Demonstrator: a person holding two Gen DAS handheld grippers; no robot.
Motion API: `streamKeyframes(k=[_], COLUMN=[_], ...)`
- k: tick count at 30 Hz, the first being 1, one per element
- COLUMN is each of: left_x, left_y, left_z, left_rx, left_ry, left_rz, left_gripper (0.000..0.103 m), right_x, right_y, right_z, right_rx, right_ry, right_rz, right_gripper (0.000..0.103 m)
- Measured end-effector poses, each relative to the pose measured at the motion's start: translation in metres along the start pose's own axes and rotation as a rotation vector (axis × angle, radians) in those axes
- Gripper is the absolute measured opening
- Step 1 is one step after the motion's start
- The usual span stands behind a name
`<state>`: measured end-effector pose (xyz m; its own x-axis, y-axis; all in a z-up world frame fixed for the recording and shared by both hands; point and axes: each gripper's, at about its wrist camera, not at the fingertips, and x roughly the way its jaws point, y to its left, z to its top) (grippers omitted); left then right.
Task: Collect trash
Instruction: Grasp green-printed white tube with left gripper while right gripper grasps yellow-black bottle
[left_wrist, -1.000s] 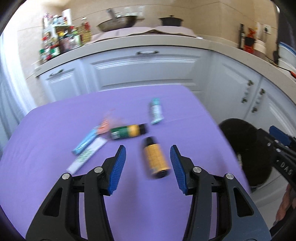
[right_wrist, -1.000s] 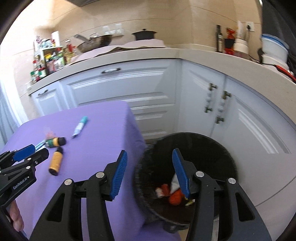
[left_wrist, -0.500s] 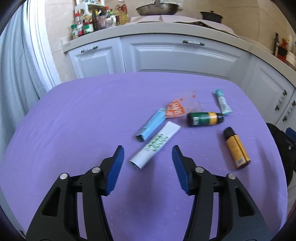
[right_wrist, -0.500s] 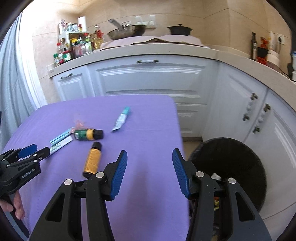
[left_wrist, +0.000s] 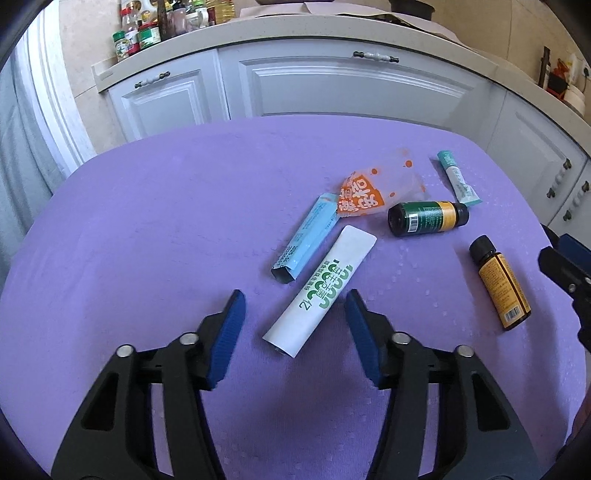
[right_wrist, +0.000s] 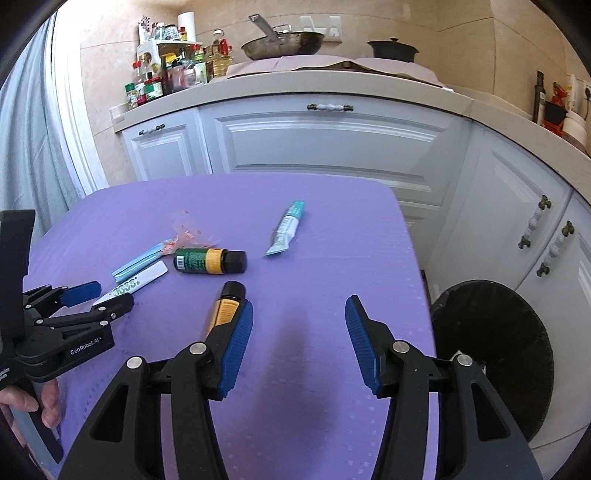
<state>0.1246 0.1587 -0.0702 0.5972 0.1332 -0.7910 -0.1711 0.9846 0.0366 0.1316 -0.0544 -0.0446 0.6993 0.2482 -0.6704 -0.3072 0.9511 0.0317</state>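
Observation:
Trash lies on the purple table (left_wrist: 147, 221): a white sachet with green print (left_wrist: 321, 291), a light-blue sachet (left_wrist: 306, 238), an orange wrapper (left_wrist: 360, 195), a green-and-yellow bottle (left_wrist: 424, 218), an orange bottle (left_wrist: 500, 284) and a teal tube (left_wrist: 458, 179). My left gripper (left_wrist: 295, 299) hovers low over the white sachet. Its jaws are closing with the sachet's near end between them, the pads apart from it. My right gripper (right_wrist: 300, 302) is open over bare table, the orange bottle (right_wrist: 227, 308) just beyond its left finger. The black bin (right_wrist: 495, 354) stands off the table's right edge.
White cabinets (right_wrist: 332, 147) run behind and to the right of the table. The counter holds a spice rack (right_wrist: 166, 66), a pan (right_wrist: 284, 42) and a black pot (right_wrist: 393, 50). A curtain (right_wrist: 29, 147) hangs at the left. A hand (right_wrist: 22, 400) holds the left gripper.
The left gripper swung left from the orange bottle to the white sachet and came lower. The right gripper swung left from above the bin to over the table.

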Motion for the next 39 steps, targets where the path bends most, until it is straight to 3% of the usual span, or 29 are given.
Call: streamKeyframes(k=[4, 5, 16, 31, 33, 37, 39], left_x=[-0.002, -0.003, -0.029, -0.051, -0.052, -0.053, -0.054], left_y=[-0.005, -0.006, 0.006, 0.07, 0.074, 0.075, 0.075], left_z=[-0.001, -0.003, -0.018, -0.027, -0.028, -0.028, -0.028], left_rx=[0.04, 0.05, 0.011, -0.12, -0.128, -0.131, -0.139], left_ry=[-0.007, -0.008, -0.037, -0.073, -0.076, -0.087, -0.088], left_rz=[-0.013, -0.02, -0.036, 0.074, 0.078, 0.087, 0.084], left_gripper=[0.017, 0.016, 0.012, 0.011, 0.011, 0.011, 0.011], right_x=[0.003, 0.003, 0.008, 0.03, 0.033, 0.034, 0.032], right_y=[0.007, 0.008, 0.022, 0.035, 0.036, 0.037, 0.04], right_z=[0.0, -0.001, -0.003, -0.006, -0.007, -0.008, -0.009], right_rx=[-0.013, -0.016, -0.039, -0.062, -0.063, -0.07, -0.08], right_ry=[0.009, 0.01, 0.036, 0.128, 0.147, 0.168, 0.166], right_rz=[0.01, 0.011, 0.033, 0.006, 0.009, 0.042, 0.039], right_gripper=[0.052, 0.052, 0.055, 0.056, 0.052, 0.024, 0.025])
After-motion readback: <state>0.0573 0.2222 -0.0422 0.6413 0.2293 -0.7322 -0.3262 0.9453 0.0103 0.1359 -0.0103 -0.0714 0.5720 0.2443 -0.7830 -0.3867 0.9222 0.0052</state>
